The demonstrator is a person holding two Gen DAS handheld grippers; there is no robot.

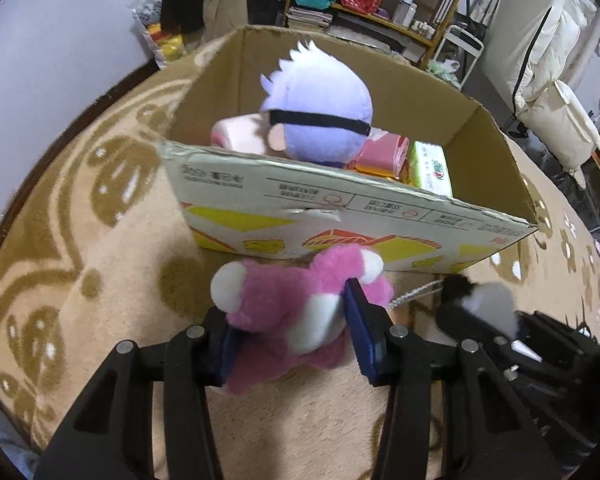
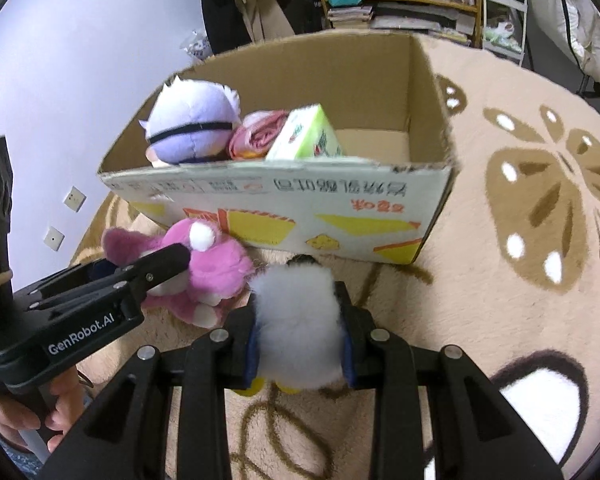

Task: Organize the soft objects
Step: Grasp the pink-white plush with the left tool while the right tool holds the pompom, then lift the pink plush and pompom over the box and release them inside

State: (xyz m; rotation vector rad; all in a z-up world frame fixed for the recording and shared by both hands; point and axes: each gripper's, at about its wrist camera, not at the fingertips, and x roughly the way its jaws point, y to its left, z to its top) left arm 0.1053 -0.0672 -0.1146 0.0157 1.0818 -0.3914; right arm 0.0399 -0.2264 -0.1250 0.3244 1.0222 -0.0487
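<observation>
Pink plush, trimmed with white paws, is clamped between the blue-padded fingers of the left gripper (image 1: 296,328), just in front of the near wall of the cardboard box (image 1: 340,216). The pink plush toy (image 1: 284,304) appears lifted slightly off the carpet, though contact underneath cannot be confirmed. The right gripper (image 2: 298,344), to the right of the left one and equally near the box front, is closed on a white fluffy toy (image 2: 296,320) with a black top and yellow feet; its sides bulge around the pads.

Inside the box, against its left half, sit a lavender plush head (image 1: 320,116) with a black band, a pink rolled bundle (image 2: 256,136) and a green-and-white tissue pack (image 2: 306,136); the right half of the box floor is bare cardboard.

Step in hand, as judged: carry both toys over the near wall and release them inside. Good practice would be to raise each toy fully above the rim before moving forward, so that dangling limbs do not catch the cardboard edge, and to aim the white toy at the bare right half.

The box stands on a beige carpet (image 2: 520,220) with brown floral motifs. Behind the box stand a wooden shelf unit (image 1: 420,4) holding bags and bottles, hanging clothes, and a pale wall to the left.
</observation>
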